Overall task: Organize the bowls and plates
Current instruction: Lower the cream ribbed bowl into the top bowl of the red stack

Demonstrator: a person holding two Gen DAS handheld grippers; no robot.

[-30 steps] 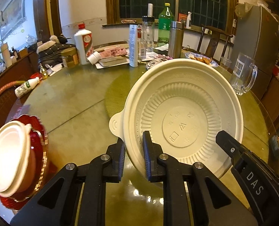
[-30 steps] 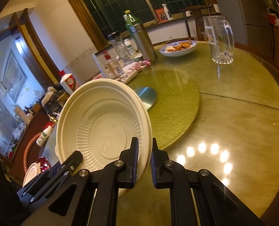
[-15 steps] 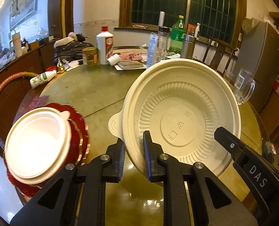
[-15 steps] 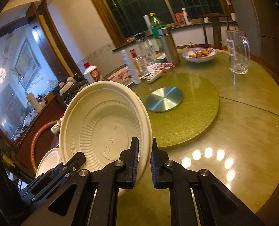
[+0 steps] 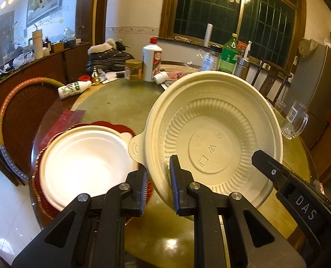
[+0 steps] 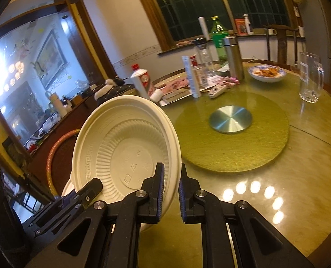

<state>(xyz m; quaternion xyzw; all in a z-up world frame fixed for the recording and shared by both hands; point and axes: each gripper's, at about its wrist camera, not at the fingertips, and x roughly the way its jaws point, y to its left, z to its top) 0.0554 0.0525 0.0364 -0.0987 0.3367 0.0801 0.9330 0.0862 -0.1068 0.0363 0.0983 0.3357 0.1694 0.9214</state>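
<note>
- The left claw [image 5: 158,187] was clamped on the near rim of a cream bowl [image 5: 214,138], one finger inside and one outside; the bowl was tilted up on edge, hollow facing the camera, clear of the desk [image 5: 120,102].
- The right claw [image 6: 171,192] gripped the same bowl [image 6: 125,154] at its opposite rim, its fingers likewise on either side of the wall. In the left view a right finger [image 5: 277,174] reached over the bowl's right edge.
- Just left of the held bowl, lower down, a white bowl [image 5: 85,163] sat upright on a red plate [image 5: 53,134] at the desk's near-left edge. The held bowl's tab [image 5: 136,148] overlapped the white bowl's rim in the left view; I could not tell whether they touched.
- Farther in, a green turntable [image 6: 232,143] lay on the desk with a steel disc [image 6: 230,118] at its middle.
- A glass mug [image 6: 309,78] stood near the right edge, well apart from the bowls.
- At the far side stood a white bottle [image 5: 151,59], a jar [image 5: 133,69], a green bottle [image 5: 228,55], a steel flask [image 6: 233,57] and a dish of food [image 6: 267,73].
</note>
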